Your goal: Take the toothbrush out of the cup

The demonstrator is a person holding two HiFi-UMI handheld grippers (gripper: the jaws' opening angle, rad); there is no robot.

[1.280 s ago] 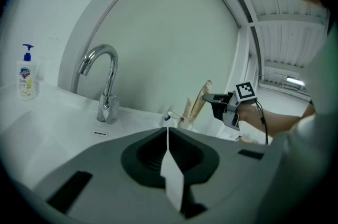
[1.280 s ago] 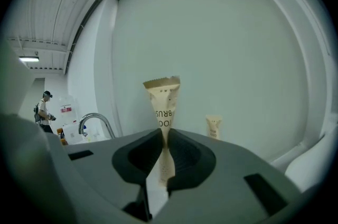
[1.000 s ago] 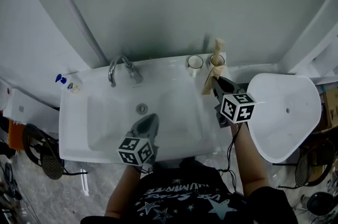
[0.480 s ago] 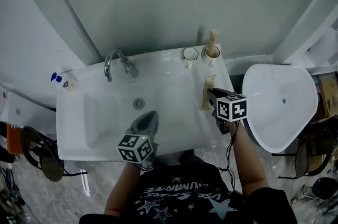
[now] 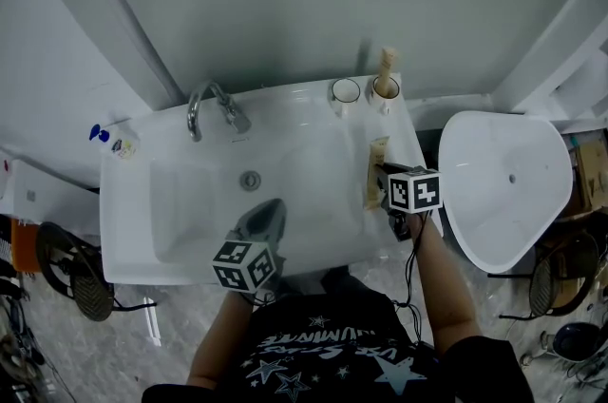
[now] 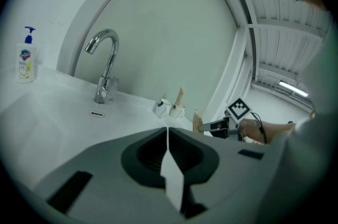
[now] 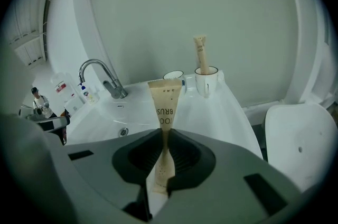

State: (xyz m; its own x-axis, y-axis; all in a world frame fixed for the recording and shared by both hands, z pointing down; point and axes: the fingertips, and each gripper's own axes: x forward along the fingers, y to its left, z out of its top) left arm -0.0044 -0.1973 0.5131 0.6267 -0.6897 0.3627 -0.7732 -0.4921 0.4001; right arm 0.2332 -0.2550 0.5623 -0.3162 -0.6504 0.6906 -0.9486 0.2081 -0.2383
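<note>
My right gripper (image 7: 162,136) is closed on the paper-wrapped toothbrush (image 7: 165,101), which sticks out past the jaws. It is out of the cup (image 7: 206,79), over the right rim of the sink (image 5: 190,235). A second wrapped brush (image 7: 200,51) stands in that cup, beside an empty cup (image 7: 173,77). My left gripper (image 6: 168,136) has its jaws together, nothing between, over the basin front.

Left of right gripper (image 7: 161,136) jaws: white ceramic sink basin (image 7: 100,114) open, clear passage. Ahead: two white mugs (image 7: 206,80) crowd back rim. Ahead-left: curved chrome tap (image 7: 100,76) rises. Right: white rounded lid (image 7: 301,133) close.
</note>
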